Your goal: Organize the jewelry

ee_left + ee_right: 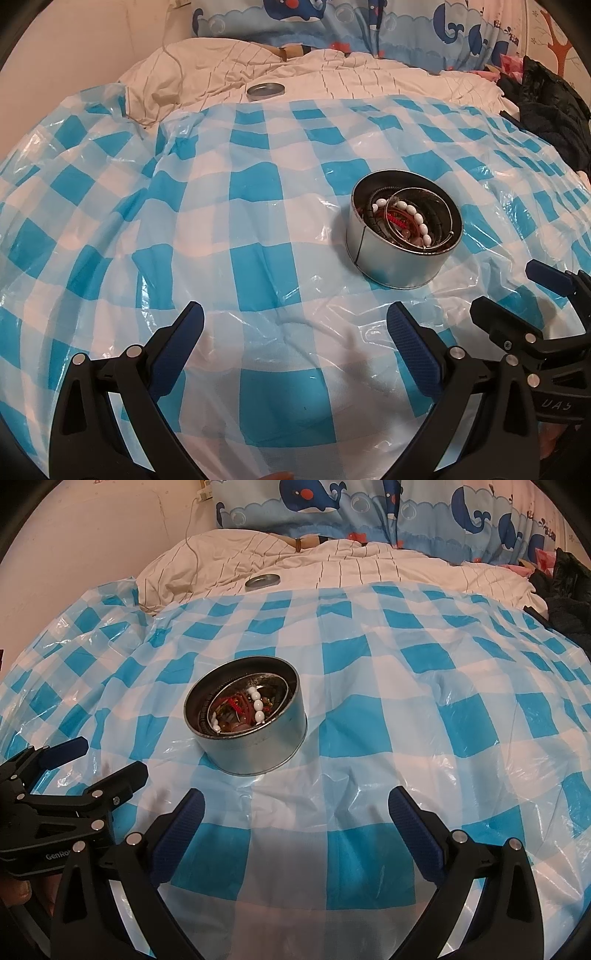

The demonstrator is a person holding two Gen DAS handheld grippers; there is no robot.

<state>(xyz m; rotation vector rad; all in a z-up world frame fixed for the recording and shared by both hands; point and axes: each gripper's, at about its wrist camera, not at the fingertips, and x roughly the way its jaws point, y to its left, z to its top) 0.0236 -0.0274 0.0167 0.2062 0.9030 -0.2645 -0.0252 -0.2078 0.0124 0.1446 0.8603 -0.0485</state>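
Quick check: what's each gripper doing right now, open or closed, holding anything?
Left gripper: open, holding nothing, above the checked plastic sheet.
Right gripper: open, holding nothing, short of the metal tin.

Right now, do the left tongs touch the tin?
Apart. In the left wrist view, bare checked sheet lies between the open left tongs and the tin.

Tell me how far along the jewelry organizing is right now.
Mostly done: the bracelets and white bead strand sit inside the round tin, with no jewelry visible on the checkered sheet. Nothing is in hand; the left tongs and right tongs are open. Probably left: the lid lies apart.
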